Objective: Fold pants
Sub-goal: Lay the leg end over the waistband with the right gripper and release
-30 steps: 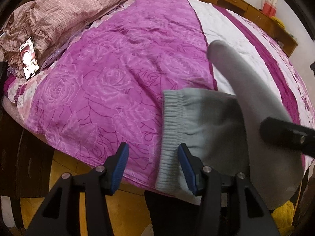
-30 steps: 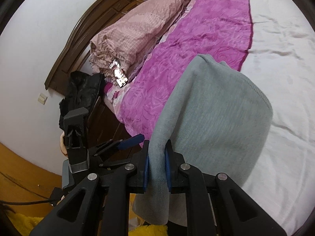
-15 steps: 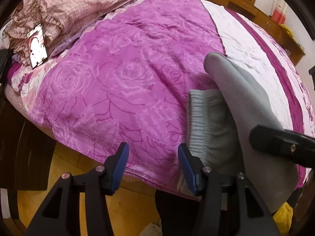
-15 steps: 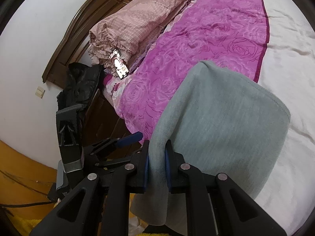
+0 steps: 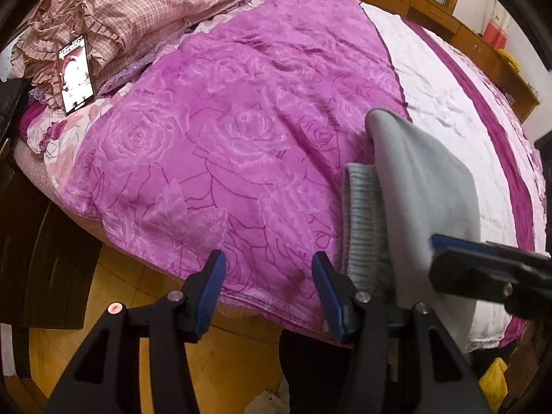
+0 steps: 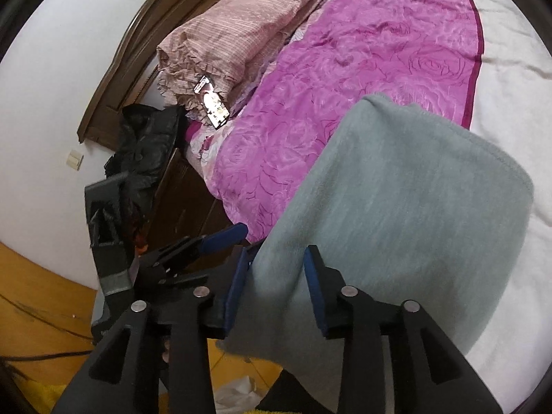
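Grey pants (image 5: 424, 186) lie folded over at the near edge of the bed, with the ribbed waistband (image 5: 362, 220) showing under the folded layer. My right gripper (image 6: 276, 255) stands over the near edge of the pants (image 6: 396, 207). Its jaws are opening, the grey cloth still lies loosely between them, and the pads no longer press on it. My left gripper (image 5: 267, 262) is open and holds nothing. It hangs over the purple bedcover (image 5: 224, 158), just left of the waistband. The right gripper's blue fingertip (image 5: 436, 243) shows at the right of the left wrist view.
A lit phone (image 5: 76, 72) leans on a pink checked quilt (image 5: 138, 3) at the head of the bed. A black bag (image 6: 145, 145) sits on a dark wooden nightstand (image 6: 186, 200) beside it. Wooden floor (image 5: 120, 276) lies below the bed edge.
My right gripper's jaws have spread apart and let go of the grey cloth. My left gripper has shifted left, off the waistband. More of the folded layer now covers the waistband.
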The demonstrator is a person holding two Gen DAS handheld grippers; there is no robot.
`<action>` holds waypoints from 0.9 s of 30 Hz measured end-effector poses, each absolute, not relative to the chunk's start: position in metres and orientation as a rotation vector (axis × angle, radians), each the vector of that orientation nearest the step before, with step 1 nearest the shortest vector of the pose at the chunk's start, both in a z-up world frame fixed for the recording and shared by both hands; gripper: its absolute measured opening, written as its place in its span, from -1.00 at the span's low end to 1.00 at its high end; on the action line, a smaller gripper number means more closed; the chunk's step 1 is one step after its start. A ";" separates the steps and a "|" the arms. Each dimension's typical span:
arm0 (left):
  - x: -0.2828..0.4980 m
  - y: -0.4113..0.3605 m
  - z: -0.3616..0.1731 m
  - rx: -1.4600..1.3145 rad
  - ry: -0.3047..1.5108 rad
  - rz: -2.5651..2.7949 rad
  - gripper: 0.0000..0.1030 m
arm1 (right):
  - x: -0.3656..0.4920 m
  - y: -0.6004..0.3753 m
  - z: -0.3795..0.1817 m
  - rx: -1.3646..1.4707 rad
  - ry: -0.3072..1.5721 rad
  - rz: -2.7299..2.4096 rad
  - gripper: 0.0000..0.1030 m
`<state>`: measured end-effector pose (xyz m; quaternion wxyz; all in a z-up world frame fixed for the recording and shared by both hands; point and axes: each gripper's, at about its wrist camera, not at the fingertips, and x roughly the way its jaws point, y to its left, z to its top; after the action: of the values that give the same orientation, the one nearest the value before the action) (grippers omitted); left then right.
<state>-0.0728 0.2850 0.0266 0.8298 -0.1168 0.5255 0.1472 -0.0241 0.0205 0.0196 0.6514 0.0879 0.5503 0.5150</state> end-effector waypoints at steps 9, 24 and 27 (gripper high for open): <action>-0.075 0.279 0.056 -0.260 1.049 0.289 0.06 | -0.022 -0.021 0.031 0.268 1.250 1.101 -0.33; -0.060 0.229 0.065 -0.274 1.018 0.099 0.05 | -0.002 -0.097 0.008 0.357 1.251 0.883 -0.32; -0.056 0.230 0.053 -0.303 1.026 0.094 -0.17 | -0.002 -0.100 0.002 0.355 1.257 0.870 -0.32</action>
<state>-0.0558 0.2302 0.0527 0.8592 -0.1442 0.4889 0.0446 -0.0016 -0.1004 0.0024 0.7076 0.1597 0.5661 0.3916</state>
